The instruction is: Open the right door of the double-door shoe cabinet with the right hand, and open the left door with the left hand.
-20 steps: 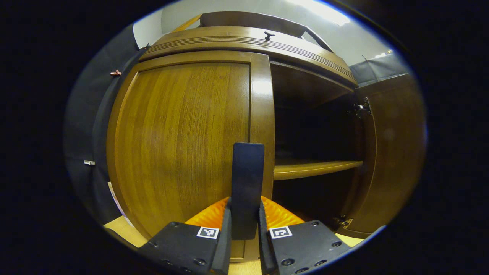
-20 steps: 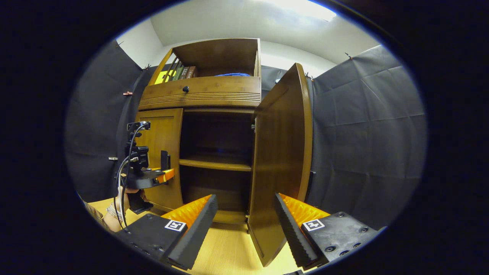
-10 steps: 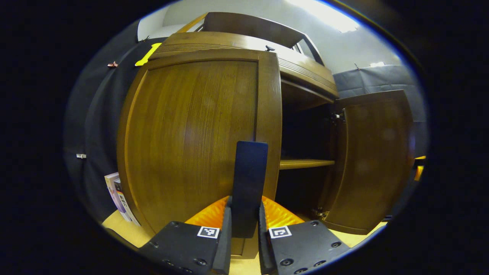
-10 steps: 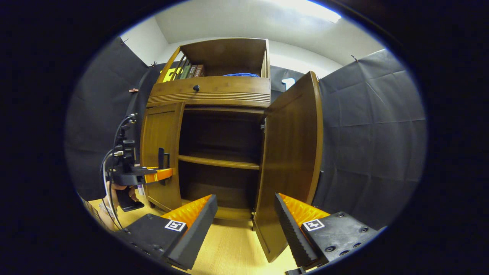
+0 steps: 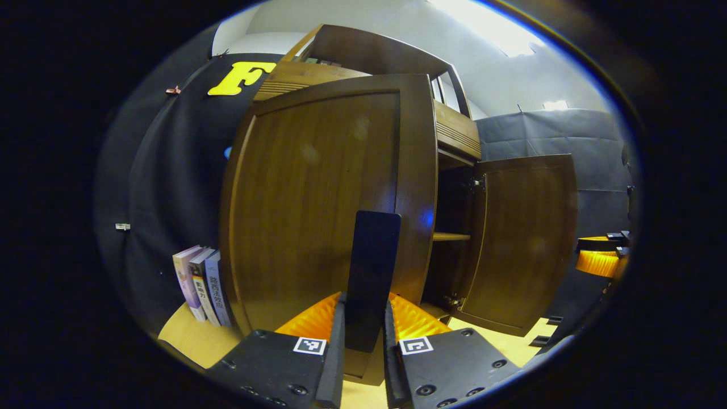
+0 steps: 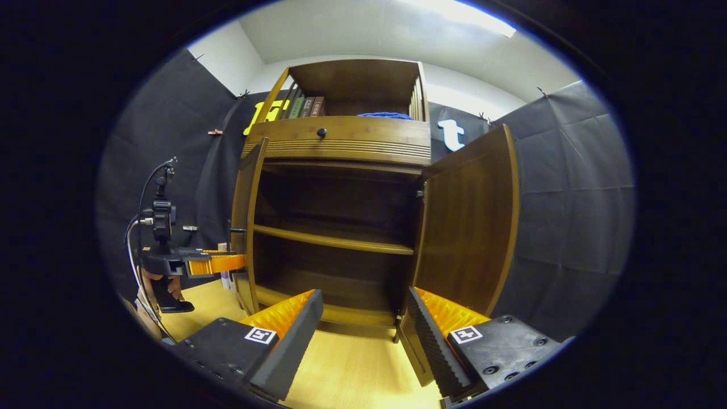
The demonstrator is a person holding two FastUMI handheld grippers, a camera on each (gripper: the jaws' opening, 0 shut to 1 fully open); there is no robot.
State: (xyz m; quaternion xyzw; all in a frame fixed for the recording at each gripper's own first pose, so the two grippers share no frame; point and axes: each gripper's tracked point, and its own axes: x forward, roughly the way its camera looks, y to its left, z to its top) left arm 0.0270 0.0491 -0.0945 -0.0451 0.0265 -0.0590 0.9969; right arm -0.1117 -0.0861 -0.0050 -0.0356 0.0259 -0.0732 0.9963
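Note:
The brown wooden shoe cabinet [image 6: 341,142] stands ahead with both doors swung out. In the left gripper view the left door [image 5: 318,193] fills the middle, and my left gripper [image 5: 364,300] is shut on its dark flat handle [image 5: 372,255]. The right door [image 5: 522,244] hangs wide open beyond it. In the right gripper view the left door [image 6: 248,227] shows nearly edge-on, with the left gripper [image 6: 224,263] at its handle and a hand [image 6: 162,287] holding it. My right gripper [image 6: 364,295] is open, holds nothing, and sits back from the right door [image 6: 471,227].
Inside the cabinet is a bare shelf [image 6: 335,238]. A drawer knob [image 6: 322,132] sits above the doors, with books [image 6: 301,107] and a blue cloth [image 6: 386,115] on top. More books [image 5: 199,284] stand on the wooden floor [image 6: 352,369] left of the cabinet.
The left door has swung outward from nearly closed to wide open, with my left gripper still shut on its handle. The right gripper stays open and has drawn back a little.

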